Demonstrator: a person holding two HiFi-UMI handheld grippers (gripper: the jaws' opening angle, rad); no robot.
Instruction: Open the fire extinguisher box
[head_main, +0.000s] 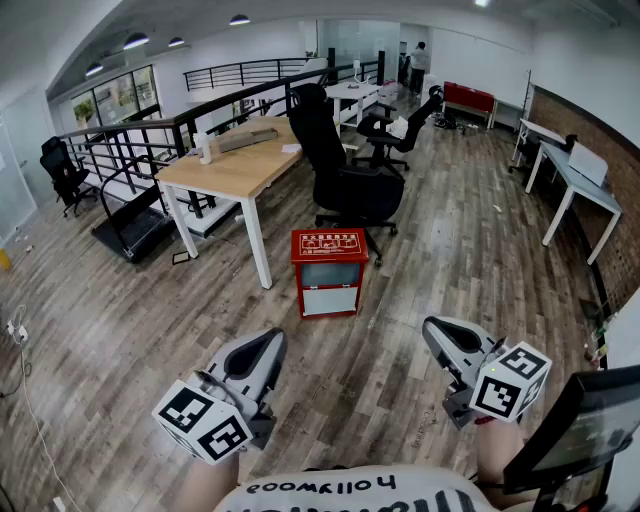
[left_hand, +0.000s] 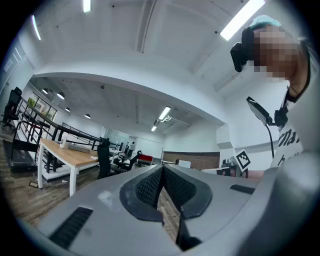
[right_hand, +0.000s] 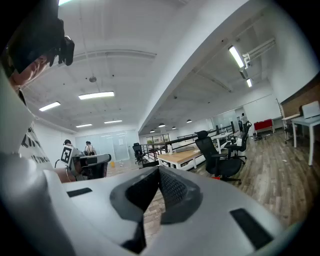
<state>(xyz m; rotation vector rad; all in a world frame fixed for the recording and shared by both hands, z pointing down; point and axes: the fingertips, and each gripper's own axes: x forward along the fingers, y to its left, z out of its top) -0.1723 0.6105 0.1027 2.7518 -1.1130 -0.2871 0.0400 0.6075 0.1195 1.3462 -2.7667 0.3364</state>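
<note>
We hold both grippers low and close to our body, and neither one has anything in it. The left gripper has its jaws pressed fully together, the ribbed pads meeting at the tips with only floorboards showing below them in its own view. The right gripper is the same, with its pads closed against each other and nothing between them.

The fire extinguisher box stands on the wood floor, ahead of both grippers and well apart from them. It sits roughly between their lines of reach, a little nearer the left one. Beyond the box is a black office chair, and beyond the left gripper is a wooden desk.

We judge the box to be a stiff red metal cabinet, heavy enough to stay put when its door is pulled. The front shows a darker window above a pale panel. The window may be glazed, so we would keep the jaws off it. From here we cannot make out a latch or handle. We would look for one along a side edge of the door and pinch it there, opening the jaws first.
</note>
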